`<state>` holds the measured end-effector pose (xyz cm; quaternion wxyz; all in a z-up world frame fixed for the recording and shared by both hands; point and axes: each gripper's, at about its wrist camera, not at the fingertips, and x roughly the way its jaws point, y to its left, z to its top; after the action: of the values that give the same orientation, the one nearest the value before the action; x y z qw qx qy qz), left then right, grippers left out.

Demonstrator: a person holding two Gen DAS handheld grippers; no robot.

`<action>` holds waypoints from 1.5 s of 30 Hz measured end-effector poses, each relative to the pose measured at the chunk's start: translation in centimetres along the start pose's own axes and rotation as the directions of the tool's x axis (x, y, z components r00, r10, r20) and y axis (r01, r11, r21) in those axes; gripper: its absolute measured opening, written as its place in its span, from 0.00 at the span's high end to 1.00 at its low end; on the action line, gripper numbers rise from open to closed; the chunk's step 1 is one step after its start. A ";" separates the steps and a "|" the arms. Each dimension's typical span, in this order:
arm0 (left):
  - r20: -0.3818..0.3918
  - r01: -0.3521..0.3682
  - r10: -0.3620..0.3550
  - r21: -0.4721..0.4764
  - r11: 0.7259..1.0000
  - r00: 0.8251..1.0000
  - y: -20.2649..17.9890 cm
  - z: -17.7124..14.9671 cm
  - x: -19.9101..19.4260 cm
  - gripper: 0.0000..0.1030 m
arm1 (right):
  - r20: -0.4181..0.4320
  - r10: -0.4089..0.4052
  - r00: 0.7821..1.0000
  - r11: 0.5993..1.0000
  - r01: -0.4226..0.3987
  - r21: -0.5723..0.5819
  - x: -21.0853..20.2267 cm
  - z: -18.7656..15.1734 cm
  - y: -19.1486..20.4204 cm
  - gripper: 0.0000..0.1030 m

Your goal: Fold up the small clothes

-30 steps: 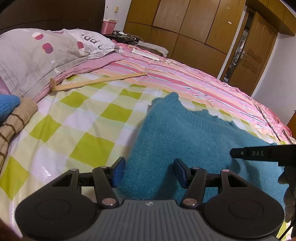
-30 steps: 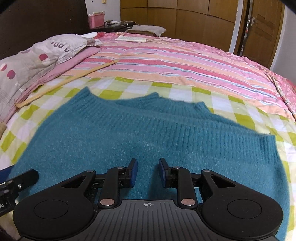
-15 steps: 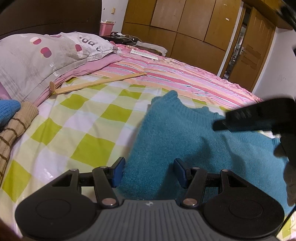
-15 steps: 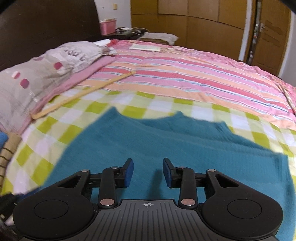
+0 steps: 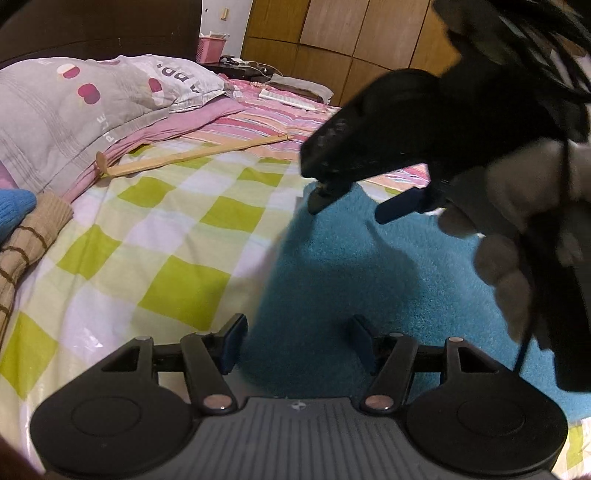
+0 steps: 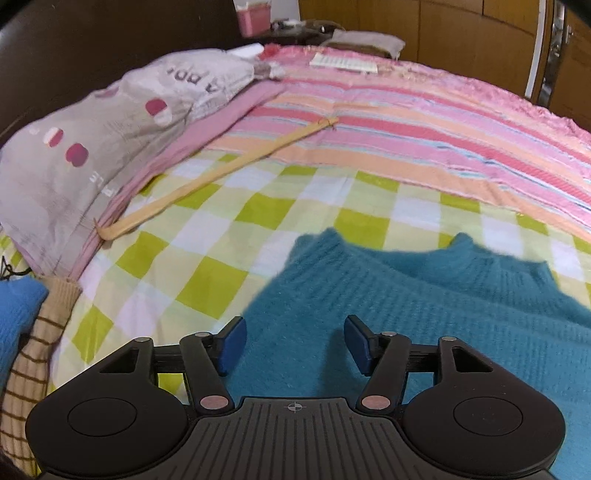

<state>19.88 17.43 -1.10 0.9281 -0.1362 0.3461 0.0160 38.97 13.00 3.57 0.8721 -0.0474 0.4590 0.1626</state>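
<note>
Ahead of your blue-padded left gripper [image 5: 297, 345]: teal sweater [image 6: 406, 314], green-white checked sheet [image 6: 229, 236], pink-striped blanket [image 6: 424, 125].

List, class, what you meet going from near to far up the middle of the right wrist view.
Right gripper → teal sweater → green-checked sheet → pink striped quilt → white booklet → wooden wardrobe.

Fuzzy knitted teal sweater [image 6: 424, 317]

Bed [image 6: 229, 206] (checked sheet) carries teal sweater [image 6: 424, 314], pillow [image 6: 110, 140].
</note>
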 end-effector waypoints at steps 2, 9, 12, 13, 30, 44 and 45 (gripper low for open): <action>-0.001 0.000 0.000 0.001 1.000 1.000 0.0 0.0 0.1 0.35 | -0.018 -0.003 1.000 1.000 0.003 -0.013 0.6 0.4 0.5 0.42; -0.004 -0.001 0.001 0.006 1.000 1.000 -0.1 0.0 0.3 0.35 | -0.101 -0.086 0.991 0.989 0.073 -0.130 2.9 0.9 2.9 0.32; -0.004 -0.003 0.003 0.015 1.000 1.000 -0.2 -0.1 0.4 0.35 | -0.127 -0.141 0.982 0.967 0.110 -0.229 4.3 0.7 4.4 0.24; -0.003 -0.002 0.002 0.018 1.000 1.000 -0.3 -0.2 0.4 0.35 | -0.128 -0.164 0.978 0.957 0.126 -0.261 4.8 0.6 4.8 0.24; 0.065 0.104 -0.102 -0.014 0.995 0.993 -2.2 -0.9 -1.6 0.60 | -0.013 -0.014 1.000 0.992 0.012 -0.129 -2.8 0.4 -1.8 0.78; 0.147 0.307 -0.339 0.202 0.930 0.929 -16.8 1.2 -6.8 0.68 | 0.194 0.077 0.978 0.983 -0.108 0.151 -15.6 -1.5 -18.4 0.80; 0.142 0.310 -0.346 0.225 0.924 0.927 -18.1 0.9 -6.7 0.68 | 0.200 0.069 0.977 0.981 -0.102 0.164 -16.0 -2.0 -19.8 0.80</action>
<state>17.64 0.64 8.24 0.9539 -0.0970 0.2332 -0.1624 35.50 -9.95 14.18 0.9055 0.0648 0.3862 0.1632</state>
